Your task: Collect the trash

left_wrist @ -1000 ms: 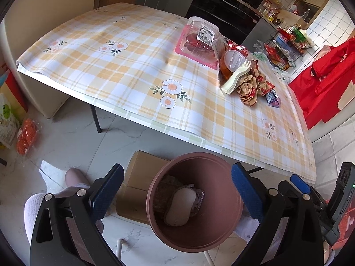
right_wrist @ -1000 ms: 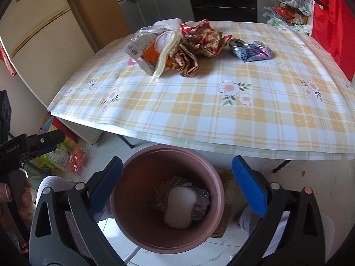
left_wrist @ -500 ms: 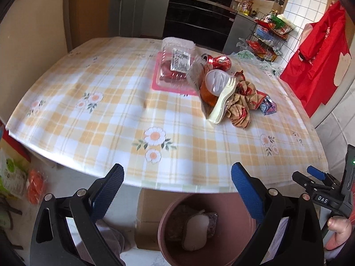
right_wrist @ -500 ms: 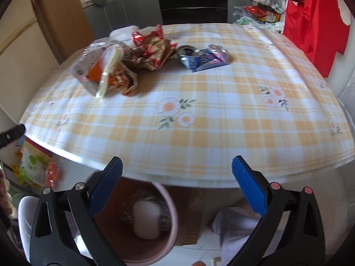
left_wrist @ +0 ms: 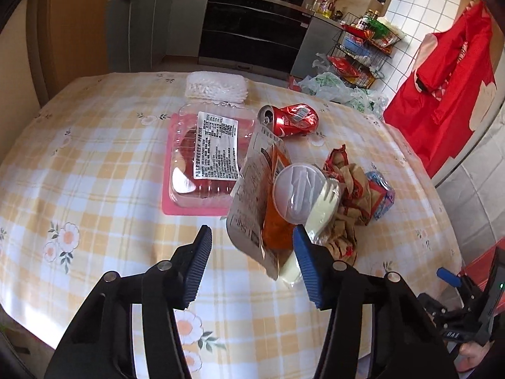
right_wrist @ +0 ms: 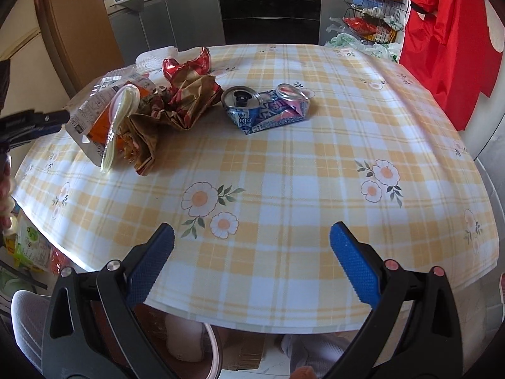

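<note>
Trash lies on the checked tablecloth (left_wrist: 94,170). A clear plastic clamshell box (left_wrist: 205,154) sits on a pink tray. Right of it are an orange-and-white food pouch (left_wrist: 268,208) with a white lid and plastic fork (left_wrist: 318,211), crumpled brown wrappers (left_wrist: 347,189), a crushed red can (left_wrist: 290,120) and a crushed blue can (right_wrist: 265,107). My left gripper (left_wrist: 251,268) is open, low over the table, its jaws either side of the pouch's near end. My right gripper (right_wrist: 251,262) is open and empty over the table's front edge. The brown trash bin (right_wrist: 195,347) shows partly below that edge.
A white foam net (left_wrist: 216,87) lies at the table's far side. Kitchen cabinets and an oven stand behind. A wire rack (left_wrist: 363,50) and red apron (left_wrist: 442,88) are at the right. A cardboard box (right_wrist: 249,350) is on the floor by the bin.
Both grippers rose from above the bin and moved forward over the table. The left gripper came close to the orange pouch and its jaws narrowed somewhat. The bin dropped out of the left view.
</note>
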Tool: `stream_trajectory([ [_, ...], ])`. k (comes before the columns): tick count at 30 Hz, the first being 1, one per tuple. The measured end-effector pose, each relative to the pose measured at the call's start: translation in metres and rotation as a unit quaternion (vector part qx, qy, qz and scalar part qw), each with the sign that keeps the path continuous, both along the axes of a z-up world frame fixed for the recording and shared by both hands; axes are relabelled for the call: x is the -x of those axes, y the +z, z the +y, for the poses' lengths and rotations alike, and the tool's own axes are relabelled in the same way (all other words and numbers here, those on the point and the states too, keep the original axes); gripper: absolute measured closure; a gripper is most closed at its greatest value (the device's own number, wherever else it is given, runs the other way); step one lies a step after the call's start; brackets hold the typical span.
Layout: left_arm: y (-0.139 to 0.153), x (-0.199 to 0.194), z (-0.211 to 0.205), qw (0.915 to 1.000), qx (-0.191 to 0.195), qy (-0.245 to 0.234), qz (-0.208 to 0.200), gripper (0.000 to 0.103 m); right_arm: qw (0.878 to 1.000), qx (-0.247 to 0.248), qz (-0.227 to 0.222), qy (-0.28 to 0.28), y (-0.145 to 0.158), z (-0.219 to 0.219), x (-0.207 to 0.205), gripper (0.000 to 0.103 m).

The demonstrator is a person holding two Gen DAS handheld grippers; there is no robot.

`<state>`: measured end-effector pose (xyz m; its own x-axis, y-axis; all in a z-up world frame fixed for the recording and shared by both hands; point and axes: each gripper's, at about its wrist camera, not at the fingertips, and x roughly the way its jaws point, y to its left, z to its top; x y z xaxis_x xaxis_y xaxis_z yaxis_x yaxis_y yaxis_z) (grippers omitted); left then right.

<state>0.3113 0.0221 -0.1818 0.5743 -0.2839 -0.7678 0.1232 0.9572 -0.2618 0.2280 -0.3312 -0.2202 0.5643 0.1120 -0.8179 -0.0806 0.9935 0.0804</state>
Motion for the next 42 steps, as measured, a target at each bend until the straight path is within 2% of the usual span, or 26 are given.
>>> stream_trajectory([
  [3,-0.011,-0.019,0.002,0.9996,0.02,0.012,0.012,0.057,1.0,0.009,0.011,0.005,-0.005,0.004,-0.008,0.006],
  [5,-0.018,-0.027,0.003,0.9991,0.034,0.013,0.023,0.069,1.0,0.015,0.02,0.006,-0.008,0.007,-0.014,0.006],
  [6,-0.02,-0.029,0.003,0.9989,0.037,0.012,0.028,0.087,1.0,0.006,0.022,0.007,-0.008,0.006,-0.017,0.006],
  [7,-0.021,-0.029,0.003,0.9988,0.038,0.011,0.028,0.09,1.0,-0.005,0.019,0.004,-0.007,0.006,-0.02,0.006],
  [10,-0.022,-0.025,0.005,0.9986,0.048,0.007,0.022,0.092,0.999,-0.025,0.016,0.019,-0.002,0.013,-0.035,0.008],
  [13,-0.023,-0.023,0.007,0.9984,0.052,0.007,0.02,0.093,0.998,-0.032,0.003,0.056,0.01,0.034,-0.056,0.022],
  [14,-0.023,-0.022,0.007,0.9983,0.055,0.007,0.019,0.093,0.997,-0.03,-0.005,0.068,0.015,0.045,-0.064,0.022],
  [18,-0.022,-0.018,0.008,0.9983,0.056,0.006,0.015,0.094,0.992,-0.036,-0.028,0.121,0.032,0.09,-0.097,0.034],
  [22,-0.022,-0.014,0.009,0.9983,0.057,0.005,0.014,0.094,0.986,-0.064,-0.018,0.156,0.033,0.13,-0.129,0.043],
  [27,-0.022,-0.013,0.01,0.9979,0.062,0.005,0.015,0.094,0.985,-0.079,0.018,0.154,0.018,0.156,-0.16,0.053],
  [29,-0.022,-0.013,0.01,0.9979,0.062,0.005,0.015,0.094,0.985,-0.074,0.027,0.152,0.012,0.163,-0.166,0.06],
  [31,-0.023,-0.013,0.011,0.9978,0.065,0.005,0.015,0.094,0.986,-0.064,0.034,0.151,0.008,0.167,-0.168,0.072],
  [33,-0.023,-0.012,0.012,0.9977,0.067,0.004,0.014,0.095,0.986,-0.07,0.034,0.146,0.01,0.165,-0.166,0.078],
  [39,-0.018,-0.002,0.015,0.997,0.076,-0.002,0.009,0.098,0.987,-0.101,0.005,0.128,0.026,0.144,-0.15,0.083],
  [42,-0.008,0.009,0.01,0.9983,0.058,-0.007,-0.004,0.099,0.987,-0.106,-0.015,0.12,0.037,0.135,-0.138,0.083],
])
